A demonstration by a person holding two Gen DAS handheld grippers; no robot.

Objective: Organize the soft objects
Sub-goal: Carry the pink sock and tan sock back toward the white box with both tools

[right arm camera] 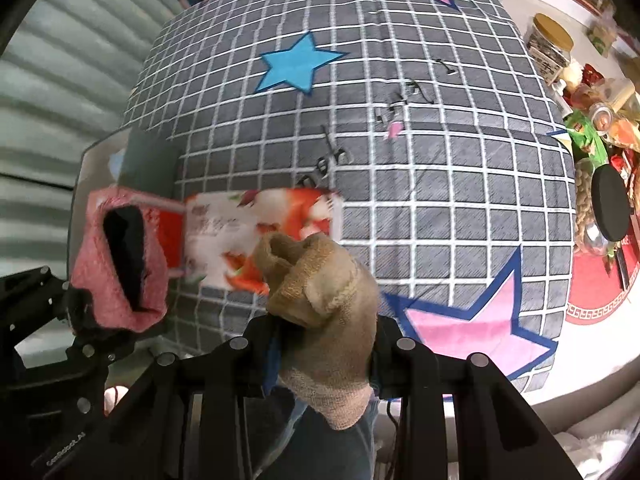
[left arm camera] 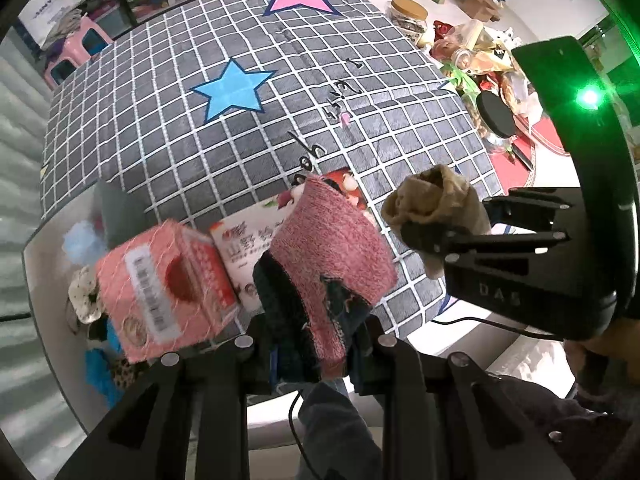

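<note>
Left wrist view: the left tongs (left arm camera: 320, 332) clamp a pink sock (left arm camera: 332, 256) (dark lining, probably), while the right tongs (right arm camera: 320, 344) pinch a tan sock (right arm camera: 324, 300), both above the counter's near-left corner; either loosely bunched sock could slip free.

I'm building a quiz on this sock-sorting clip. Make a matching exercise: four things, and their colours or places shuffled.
Things:
1. left gripper
2. right gripper
3. star nearest the right gripper
4. jar lid

Matches:
A. pink
B. shut on the tan sock
C. yellowish
D. shut on the pink sock

Pairs: 1-D, 2-B, 3-A, 4-C
</note>
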